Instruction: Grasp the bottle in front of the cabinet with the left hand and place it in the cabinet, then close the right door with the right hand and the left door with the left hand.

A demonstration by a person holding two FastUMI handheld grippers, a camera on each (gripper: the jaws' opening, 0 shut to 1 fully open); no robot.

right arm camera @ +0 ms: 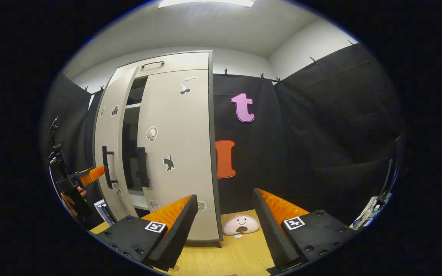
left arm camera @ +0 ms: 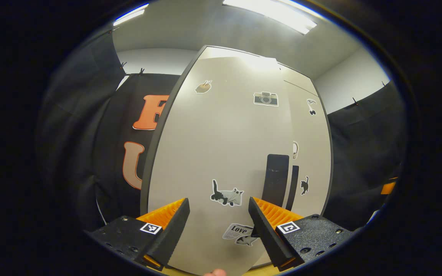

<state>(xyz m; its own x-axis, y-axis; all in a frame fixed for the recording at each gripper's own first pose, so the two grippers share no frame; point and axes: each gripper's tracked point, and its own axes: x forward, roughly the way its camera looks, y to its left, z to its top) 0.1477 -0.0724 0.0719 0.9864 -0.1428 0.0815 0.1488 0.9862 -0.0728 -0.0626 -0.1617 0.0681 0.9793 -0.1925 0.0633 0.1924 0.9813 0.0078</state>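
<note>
As my left claw (left arm camera: 218, 226) is held with its jaws spread and nothing between them, I judge that the bottle is no longer in it. The claw faces the outer side of the left door (left arm camera: 221, 153), very near, and I think this is because the door must be pushed shut with this hand. In the right gripper view I see the same claw (right arm camera: 90, 174) at the far left, its tips close by the left door's handle (right arm camera: 107, 166), but I cannot tell if they touch the door. A hand holds it there, partly cut off at the edge.

My right claw (right arm camera: 225, 220) is also released and empty, hanging above the wooden worktop (right arm camera: 221, 257) and well apart from the cabinet (right arm camera: 159, 145). I judge it waits because its own part looks done: the right door (right arm camera: 178, 153) stands nearly flat against the cabinet front, though I cannot be sure it is fully shut.

The left door is open at an angle, so 1 dark gap remains between the 2 doors. Inside the gap I make out a shelf (right arm camera: 133, 105) and dark shapes, but the bottle is hidden from me; I suppose it stands inside, behind the doors, and I cannot confirm this.

Farther back, a small plush toy (right arm camera: 241, 224) lies on the worktop beside the cabinet's right corner, near the black cloth wall (right arm camera: 320, 134). Something small at the far right edge is too blurred to name.
</note>
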